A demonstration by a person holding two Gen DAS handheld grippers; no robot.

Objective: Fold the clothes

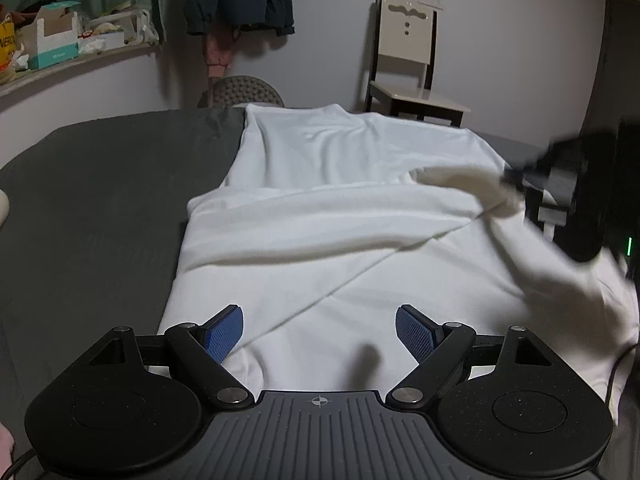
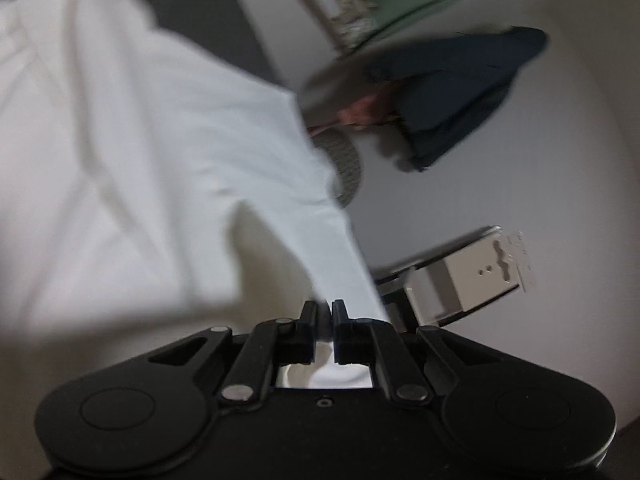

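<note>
left wrist view: on the shelf an open teal box [image 1: 54, 36] holds white material. the left gripper [image 1: 319, 332] is spread wide over the white garment [image 1: 340, 200] on the grey bed [image 1: 100, 184].
right wrist view: blurred; the right gripper [image 2: 325, 312] pinches a fold of the garment, lifted.

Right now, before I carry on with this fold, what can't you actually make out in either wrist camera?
- Right gripper, left wrist view: motion-blurred, its grip point unreadable.
- White cotton garment: near hem hidden behind the left gripper; right edge cut off by the frame.
- Right wrist view: blurred throughout; the folds of cloth above the right gripper's closed fingertips are soft.
- Dark grey bed surface: its near edge is out of frame.
</note>
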